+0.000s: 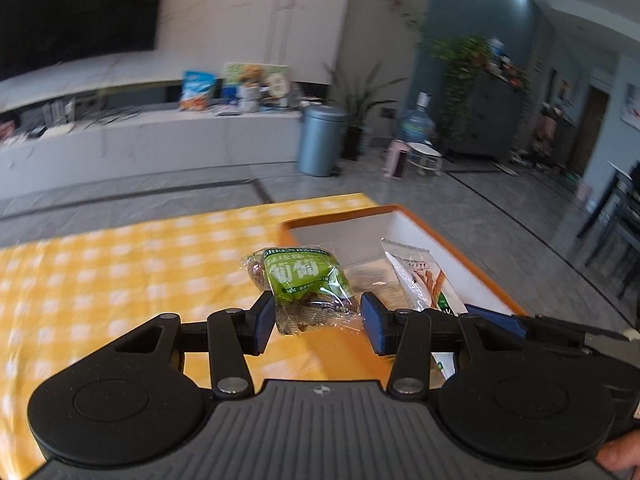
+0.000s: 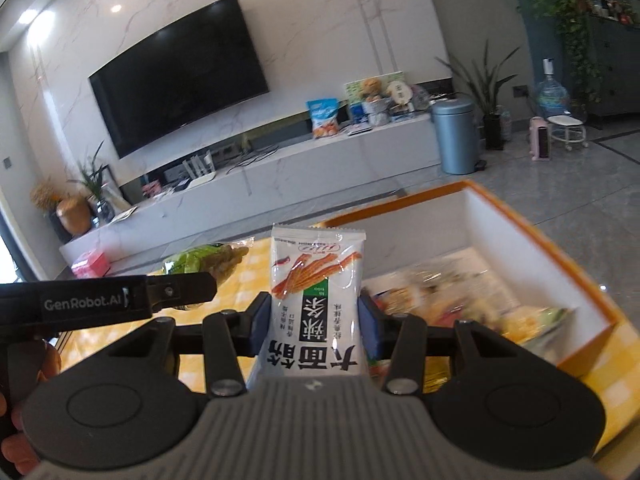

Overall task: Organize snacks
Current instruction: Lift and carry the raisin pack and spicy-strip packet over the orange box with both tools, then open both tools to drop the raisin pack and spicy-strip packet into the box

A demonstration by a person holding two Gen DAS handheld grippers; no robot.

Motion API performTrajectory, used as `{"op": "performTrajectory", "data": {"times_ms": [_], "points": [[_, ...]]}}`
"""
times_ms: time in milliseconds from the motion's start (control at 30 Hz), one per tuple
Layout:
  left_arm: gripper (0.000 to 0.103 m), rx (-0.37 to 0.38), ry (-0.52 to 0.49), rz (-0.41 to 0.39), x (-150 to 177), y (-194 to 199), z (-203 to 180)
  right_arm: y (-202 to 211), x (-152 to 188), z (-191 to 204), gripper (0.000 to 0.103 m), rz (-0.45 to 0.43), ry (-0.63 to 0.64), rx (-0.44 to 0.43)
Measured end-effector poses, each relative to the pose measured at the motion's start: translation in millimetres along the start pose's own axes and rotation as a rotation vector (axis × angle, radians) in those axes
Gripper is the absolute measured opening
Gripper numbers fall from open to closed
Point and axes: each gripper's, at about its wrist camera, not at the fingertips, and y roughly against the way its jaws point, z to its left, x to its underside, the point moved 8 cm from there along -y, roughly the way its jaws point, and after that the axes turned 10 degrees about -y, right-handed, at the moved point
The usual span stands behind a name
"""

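Note:
My left gripper (image 1: 318, 322) is shut on a green raisin packet (image 1: 304, 280), holding it above the yellow checked tablecloth (image 1: 120, 272) just left of the orange-rimmed box (image 1: 472, 256). My right gripper (image 2: 316, 324) is shut on a white spicy-strip packet (image 2: 316, 292), upright, near the box's (image 2: 532, 240) left edge. The white packet (image 1: 424, 280) also shows in the left wrist view, beside the green one. The green packet (image 2: 204, 260) and the left gripper's arm (image 2: 120, 300) show at left in the right wrist view. Several blurred snack packets (image 2: 460, 300) lie inside the box.
The table stands in a living room with a TV (image 2: 176, 76), a low white cabinet (image 2: 280, 172) holding snack bags, a blue bin (image 2: 456, 136), plants and a water bottle (image 2: 552, 96). Grey tiled floor lies beyond the table edge.

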Motion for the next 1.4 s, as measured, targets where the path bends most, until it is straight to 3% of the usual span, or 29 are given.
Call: {"op": "performTrajectory", "data": {"times_ms": [333,633,900,1267,1400], "points": [[0.052,0.115,-0.183,0.057,-41.8,-73.3,-67.8,-8.5,-52.5,-77.1,0.046,-0.017,0.011,0.102],[0.053,0.138,-0.294,0.176,-40.6,-152.2,-71.1,-63.6,-65.1,-121.4,0.046,0.113,0.128,0.161],[0.053,0.059,-0.439,0.309,-18.5,-191.9,-60.4,-120.2,-62.6,-128.0,0.046,0.253,0.236,0.184],[0.054,-0.01,-0.716,0.365,15.4,-207.4,-73.0,-158.2,-58.8,-128.9,0.047,0.345,0.343,0.254],[0.055,-0.031,-0.73,0.374,15.2,-210.6,-73.4,-162.2,-58.1,-133.7,0.048,0.381,0.322,0.267]]}}
